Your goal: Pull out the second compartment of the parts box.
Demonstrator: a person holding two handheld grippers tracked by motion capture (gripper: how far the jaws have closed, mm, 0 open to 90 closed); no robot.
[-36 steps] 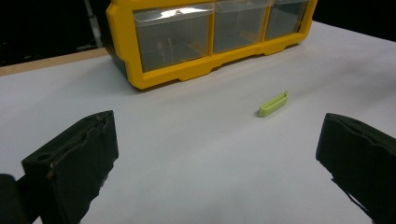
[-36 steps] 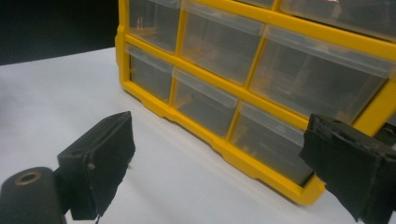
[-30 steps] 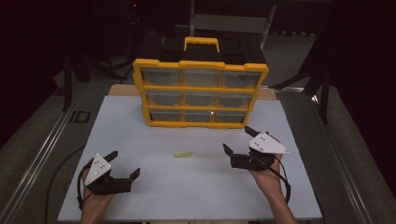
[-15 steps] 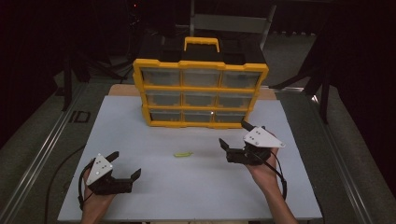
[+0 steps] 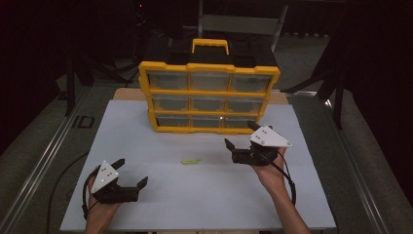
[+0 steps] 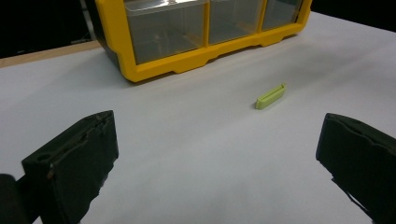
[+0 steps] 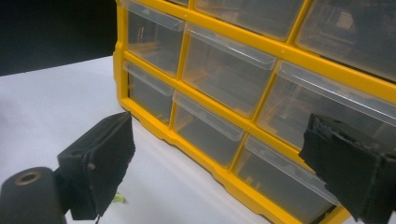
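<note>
The yellow drawer cabinet (image 5: pixel 209 95) blocks the far middle of the table (image 5: pixel 146 146). Bare table lies open to its left, right and near side, broken by one small green clip (image 5: pixel 191 161).

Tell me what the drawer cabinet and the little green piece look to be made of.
Drawer cabinet: seemingly moulded plastic, a glossy yellow frame around clear see-through drawers with light glare. Green piece: probably plastic too, matte pale green with crisp moulded edges, though it is too small to be sure.
</note>
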